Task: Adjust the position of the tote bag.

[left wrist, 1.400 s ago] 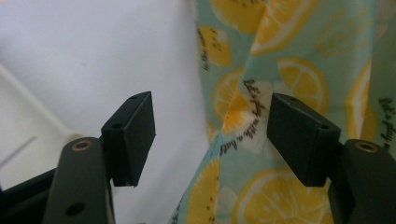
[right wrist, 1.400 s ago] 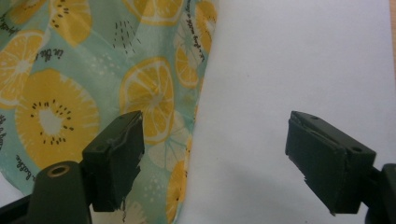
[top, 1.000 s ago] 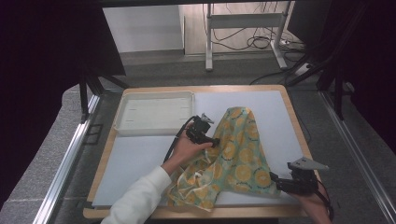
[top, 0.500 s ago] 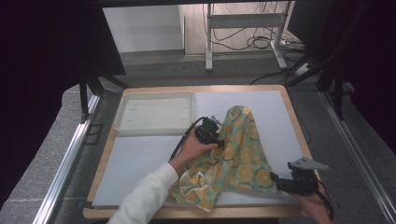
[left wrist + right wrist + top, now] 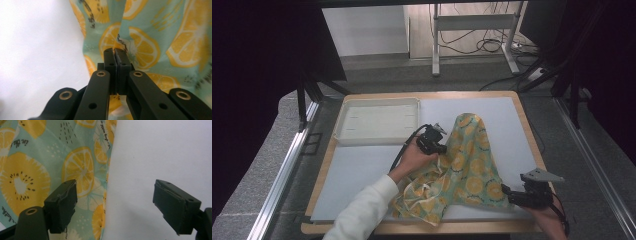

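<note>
A crumpled mint cloth (image 5: 469,165) printed with lemon slices lies on the white mat, right of centre. My left gripper (image 5: 443,149) sits at the cloth's upper left edge. In the left gripper view its jaws (image 5: 115,51) have just been closing and now stand pressed together, pinching a raised fold of the cloth (image 5: 150,37). My right gripper (image 5: 504,192) rests at the cloth's lower right corner near the front edge. In the right gripper view it (image 5: 115,187) stands open, one finger (image 5: 62,200) over the cloth (image 5: 50,157) and the other over bare mat.
A shallow white tray (image 5: 377,120) stands at the back left of the mat (image 5: 362,170). The wooden table rim (image 5: 319,185) frames the mat. Metal rails run along both sides, and cables and a stand's legs lie on the floor beyond.
My left gripper has slid a little to the right onto the cloth's edge and its jaws have come together on a fold. The right gripper has stayed put.
</note>
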`<action>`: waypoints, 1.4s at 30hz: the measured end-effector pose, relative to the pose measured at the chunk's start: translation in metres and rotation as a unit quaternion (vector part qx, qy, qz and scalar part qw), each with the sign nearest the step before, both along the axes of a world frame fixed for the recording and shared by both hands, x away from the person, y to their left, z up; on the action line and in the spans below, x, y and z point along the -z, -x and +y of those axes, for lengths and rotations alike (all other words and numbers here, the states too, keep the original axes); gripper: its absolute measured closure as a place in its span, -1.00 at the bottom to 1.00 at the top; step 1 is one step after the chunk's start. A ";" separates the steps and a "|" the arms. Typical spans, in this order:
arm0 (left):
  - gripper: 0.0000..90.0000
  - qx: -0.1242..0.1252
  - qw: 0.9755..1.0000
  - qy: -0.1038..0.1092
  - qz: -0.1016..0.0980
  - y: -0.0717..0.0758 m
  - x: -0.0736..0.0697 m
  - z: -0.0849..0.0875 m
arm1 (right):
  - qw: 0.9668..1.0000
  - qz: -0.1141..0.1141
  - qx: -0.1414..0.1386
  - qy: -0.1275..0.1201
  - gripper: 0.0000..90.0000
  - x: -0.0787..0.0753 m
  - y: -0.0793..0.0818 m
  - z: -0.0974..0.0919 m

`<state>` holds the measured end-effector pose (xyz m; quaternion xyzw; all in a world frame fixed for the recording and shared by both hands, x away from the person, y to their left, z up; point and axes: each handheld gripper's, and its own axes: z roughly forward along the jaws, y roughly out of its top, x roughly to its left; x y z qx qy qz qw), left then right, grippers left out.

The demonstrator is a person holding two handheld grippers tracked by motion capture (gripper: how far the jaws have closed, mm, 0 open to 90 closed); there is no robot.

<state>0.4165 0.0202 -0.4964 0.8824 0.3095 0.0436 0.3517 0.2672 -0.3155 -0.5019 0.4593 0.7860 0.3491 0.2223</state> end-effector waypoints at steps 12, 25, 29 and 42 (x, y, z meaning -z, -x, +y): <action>1.00 -0.020 0.998 0.048 -0.034 0.015 -0.037 0.040 | 1.000 0.002 0.001 0.002 -0.56 0.001 0.000 0.002; 1.00 -0.026 0.997 0.056 -0.037 0.028 -0.042 0.062 | 1.000 0.002 0.001 0.001 -0.56 0.000 0.000 0.002; 1.00 -0.029 0.997 0.061 -0.041 0.029 -0.045 0.067 | 1.000 0.000 0.000 -0.004 -0.55 -0.005 0.002 0.001; 1.00 -0.027 0.997 0.065 -0.038 0.033 -0.047 0.073 | 0.997 0.018 -0.080 0.012 -0.62 -0.027 0.023 0.038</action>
